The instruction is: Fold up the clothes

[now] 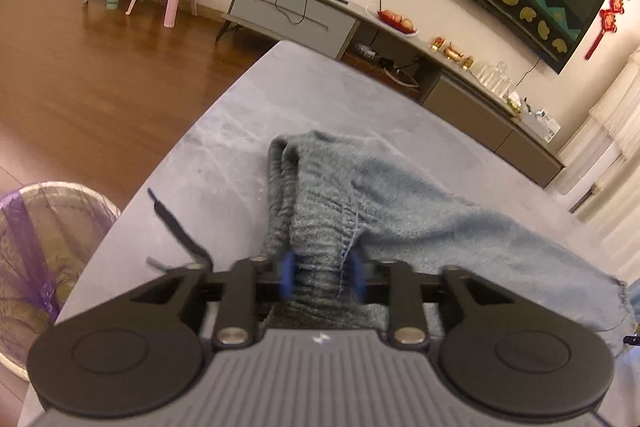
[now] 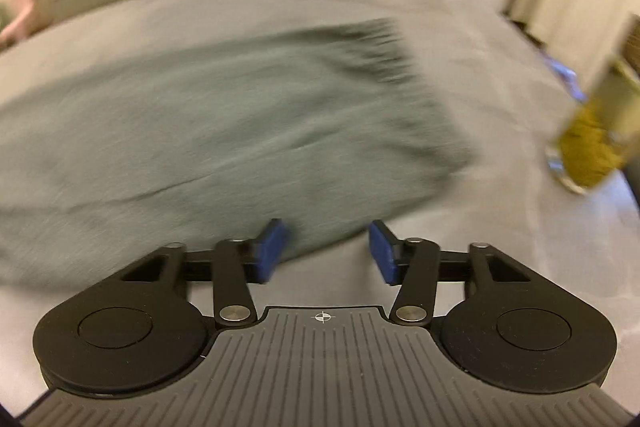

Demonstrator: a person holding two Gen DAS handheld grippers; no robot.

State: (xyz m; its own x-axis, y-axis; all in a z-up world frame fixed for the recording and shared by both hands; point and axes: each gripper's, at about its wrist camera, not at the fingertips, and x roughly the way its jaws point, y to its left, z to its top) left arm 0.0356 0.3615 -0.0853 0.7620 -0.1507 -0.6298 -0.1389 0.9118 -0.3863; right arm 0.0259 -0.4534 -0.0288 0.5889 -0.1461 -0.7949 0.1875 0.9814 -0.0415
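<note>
Cloth fills the middle of the left wrist view: a grey-green knitted garment (image 1: pixel 360 195) lies on the grey table (image 1: pixel 224 131), its ribbed band gathered between the blue pads (image 1: pixel 287 277) of the left gripper (image 1: pixel 322 277). The jaws stand narrow and the pads press the bunched band from both sides, so this claw holds the garment. A black cord (image 1: pixel 176 227) trails from the band across the table towards its near edge, and a bin (image 1: pixel 44 247) with a purple liner stands on the floor just beyond that edge. The likely trouble here is a shallow pinch: only the bunched band is caught, so a pull could drag it out of the pads, or lift one layer and leave the rest behind. The loose cord could also snag or end up folded inside.

From the right wrist view, heavily blurred, the garment (image 2: pixel 224 115) spreads flat across the table (image 2: pixel 500 235), its ribbed end towards the far right. The right gripper (image 2: pixel 324 253) stands wide, nothing between its pads, above the garment's near edge where cloth meets bare table. A glass jar (image 2: pixel 592 131) with yellowish contents stands near the table's right edge. A fast sideways sweep could miss the hem, crumple the cloth, or knock the jar over.
</note>
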